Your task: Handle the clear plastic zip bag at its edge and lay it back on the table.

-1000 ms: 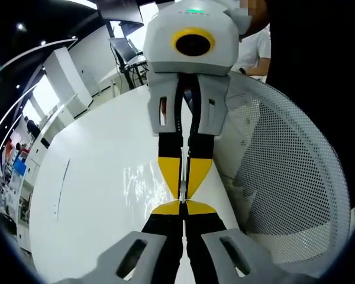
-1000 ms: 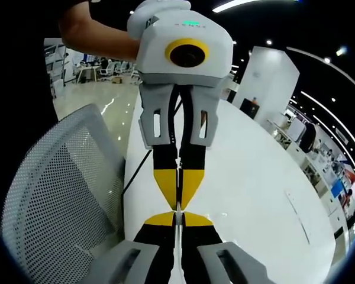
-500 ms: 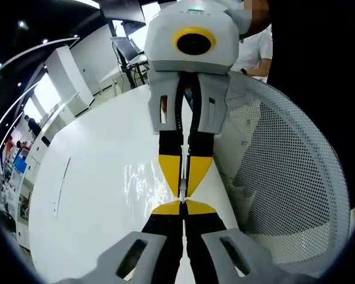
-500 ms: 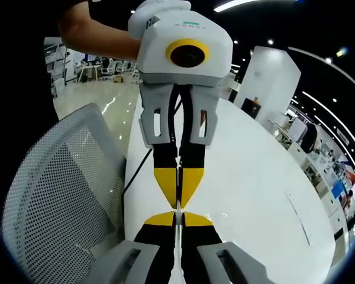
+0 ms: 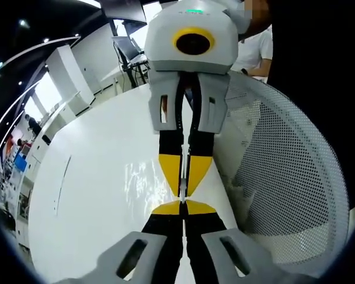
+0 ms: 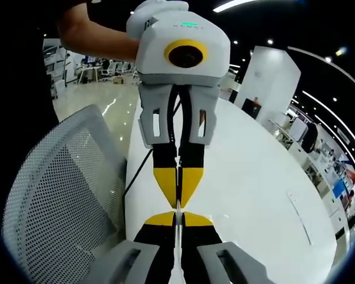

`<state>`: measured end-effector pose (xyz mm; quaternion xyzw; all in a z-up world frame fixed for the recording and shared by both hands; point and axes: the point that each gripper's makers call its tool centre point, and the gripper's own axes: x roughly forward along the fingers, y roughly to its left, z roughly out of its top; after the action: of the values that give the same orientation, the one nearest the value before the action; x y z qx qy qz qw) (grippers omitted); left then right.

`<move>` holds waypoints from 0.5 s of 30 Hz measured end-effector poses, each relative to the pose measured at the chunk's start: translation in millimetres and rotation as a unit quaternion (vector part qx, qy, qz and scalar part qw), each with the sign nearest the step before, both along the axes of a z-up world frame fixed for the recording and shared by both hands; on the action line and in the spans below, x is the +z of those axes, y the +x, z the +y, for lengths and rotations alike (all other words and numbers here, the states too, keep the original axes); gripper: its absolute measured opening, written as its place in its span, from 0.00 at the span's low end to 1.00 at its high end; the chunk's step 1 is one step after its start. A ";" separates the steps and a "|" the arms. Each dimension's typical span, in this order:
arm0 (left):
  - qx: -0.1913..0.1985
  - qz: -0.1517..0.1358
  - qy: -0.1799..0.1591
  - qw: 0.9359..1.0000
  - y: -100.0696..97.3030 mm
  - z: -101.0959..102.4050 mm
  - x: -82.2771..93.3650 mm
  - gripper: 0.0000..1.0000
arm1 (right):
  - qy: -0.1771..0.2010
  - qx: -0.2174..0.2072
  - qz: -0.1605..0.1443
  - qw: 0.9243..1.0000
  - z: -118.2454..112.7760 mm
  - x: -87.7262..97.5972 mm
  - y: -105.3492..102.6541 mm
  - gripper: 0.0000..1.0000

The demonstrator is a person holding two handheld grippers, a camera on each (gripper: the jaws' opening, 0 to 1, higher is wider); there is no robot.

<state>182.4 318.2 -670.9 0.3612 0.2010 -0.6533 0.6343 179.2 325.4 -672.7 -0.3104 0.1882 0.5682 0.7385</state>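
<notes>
the clear zip bag (image 5: 143, 183) is hard to make out above the table (image 5: 94, 195). two grippers meet tip to tip, left gripper (image 5: 182, 204) and right gripper (image 6: 178, 208) both clamped on its edge.

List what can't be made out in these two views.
- Clear plastic zip bag, left gripper view: only glints over the table. Transparency hides its outline and zip.
- How much of the bag's edge is pinched: both views show an edge-on sliver, hidden between the shut jaws of the left gripper and right gripper.
- Mesh chair, right gripper view: its base is cut off by the view's edge.
</notes>
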 end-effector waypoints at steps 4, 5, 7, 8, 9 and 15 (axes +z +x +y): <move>0.002 0.002 -0.001 1.000 -0.6 0.6 0.8 0.00 | 0.000 0.000 0.000 1.000 0.2 0.1 -0.1 0.00; 0.002 0.002 -0.001 1.000 -0.8 0.8 0.8 0.00 | 0.000 0.001 0.001 1.000 0.3 0.1 -0.1 0.00; 0.003 0.002 -0.001 1.000 -1.2 1.0 1.0 0.00 | 0.000 0.001 0.001 1.000 0.6 0.0 -0.2 0.00; 0.003 0.003 -0.001 1.000 -1.4 1.4 0.8 0.00 | -0.001 0.002 0.000 1.000 0.6 -0.4 -0.3 0.00; 0.004 0.004 -0.001 1.000 -1.6 1.7 0.6 0.00 | -0.001 0.002 0.000 1.000 0.6 -0.6 -0.5 0.00; 0.004 0.005 0.000 1.000 -1.7 4.4 -0.8 0.00 | -0.001 0.002 0.002 1.000 -0.1 -1.3 -1.9 0.00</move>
<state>180.7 322.6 -671.7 0.3572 0.2058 -0.6529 0.6354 177.3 325.3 -674.0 -0.3103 0.1899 0.5701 0.7366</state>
